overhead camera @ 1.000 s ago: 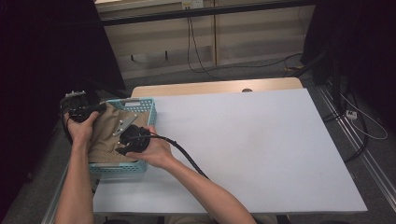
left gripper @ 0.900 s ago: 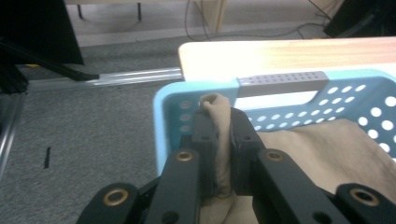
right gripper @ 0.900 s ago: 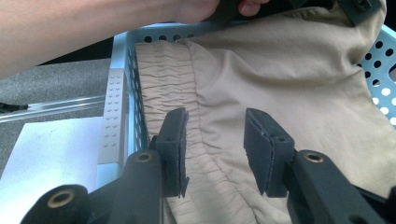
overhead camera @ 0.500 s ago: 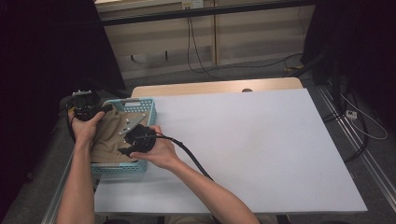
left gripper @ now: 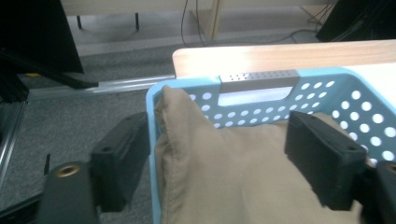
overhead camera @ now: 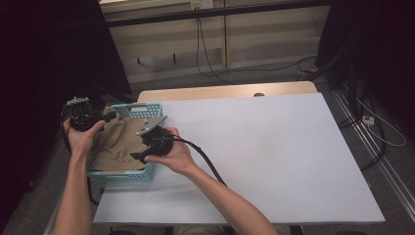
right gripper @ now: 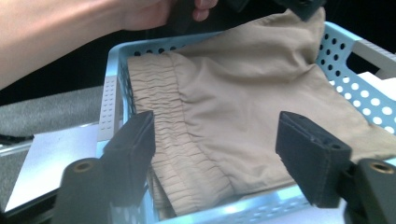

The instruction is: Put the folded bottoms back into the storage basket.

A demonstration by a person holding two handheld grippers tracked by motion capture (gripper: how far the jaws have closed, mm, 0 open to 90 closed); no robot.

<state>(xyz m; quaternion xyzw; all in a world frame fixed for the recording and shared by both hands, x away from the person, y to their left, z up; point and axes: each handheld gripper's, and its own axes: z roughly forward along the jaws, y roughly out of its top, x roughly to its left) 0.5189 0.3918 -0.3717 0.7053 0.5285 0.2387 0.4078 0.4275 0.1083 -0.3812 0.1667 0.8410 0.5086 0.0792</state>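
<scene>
- White table [overhead camera: 274, 156] fills most of the high view, a wooden strip along its far edge; grey floor and loose cables lie beyond it.
- We take the light-blue perforated basket [overhead camera: 128, 177] as our landmark. It sits at the table's left edge, partly overhanging it.
- Tan garment [overhead camera: 115, 142] lies bunched inside the basket. Its gathered elastic waistband [right gripper: 180, 140] runs along the basket's near-left wall in the right gripper view, and one fold [left gripper: 180, 116] humps up at a corner, level with the rim.
- Left gripper [overhead camera: 90, 117] is held at the basket's far-left corner. In its own view we see the jaws wide apart, one outside the basket wall, the other over the cloth inside. They straddle the raised fold and the wall, clamping nothing.
- Right gripper [overhead camera: 149, 147] is held over the basket's right side, just above the garment. We see its jaws spread wide, framing the cloth and the near rim, with nothing between them pinched.
- Left hand [right gripper: 154, 11] shows past the basket's far side in the right gripper view.
</scene>
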